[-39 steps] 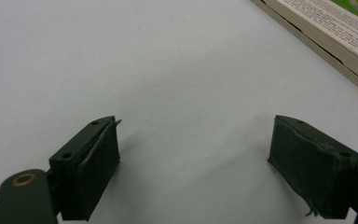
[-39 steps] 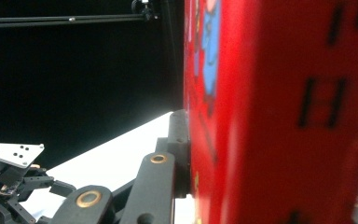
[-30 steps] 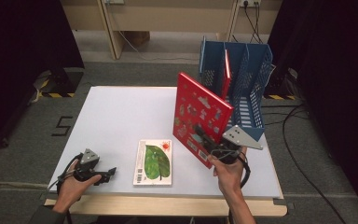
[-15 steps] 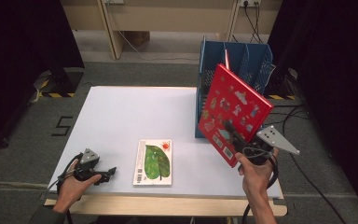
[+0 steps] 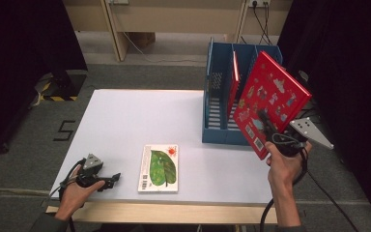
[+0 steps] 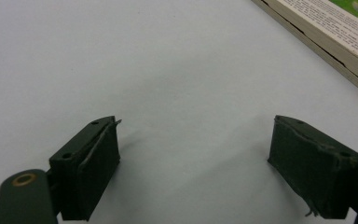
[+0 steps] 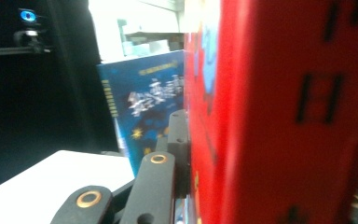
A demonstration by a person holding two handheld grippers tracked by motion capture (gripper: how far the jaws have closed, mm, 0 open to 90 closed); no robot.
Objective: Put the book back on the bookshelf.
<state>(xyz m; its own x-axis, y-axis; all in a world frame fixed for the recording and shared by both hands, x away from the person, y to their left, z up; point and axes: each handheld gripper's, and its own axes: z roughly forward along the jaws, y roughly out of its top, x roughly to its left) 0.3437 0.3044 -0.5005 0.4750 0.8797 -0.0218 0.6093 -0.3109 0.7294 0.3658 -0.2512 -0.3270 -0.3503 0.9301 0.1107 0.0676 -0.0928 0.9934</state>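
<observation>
Red picture book (image 5: 272,104), tilted, aloft beside blue rack (image 5: 221,104)

- Blue slotted plastic file rack (image 5: 217,104) blocks table's far right; thin red book (image 5: 234,82) occupies its middle slot.
- Green-leaf picture book (image 5: 159,166) lies flat near front edge.
- White tabletop (image 5: 130,121) left of the rack open.

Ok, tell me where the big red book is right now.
In the high view the red book is up off the table at the right, clamped in the right gripper and tilted just in front of the blue file rack.
</observation>
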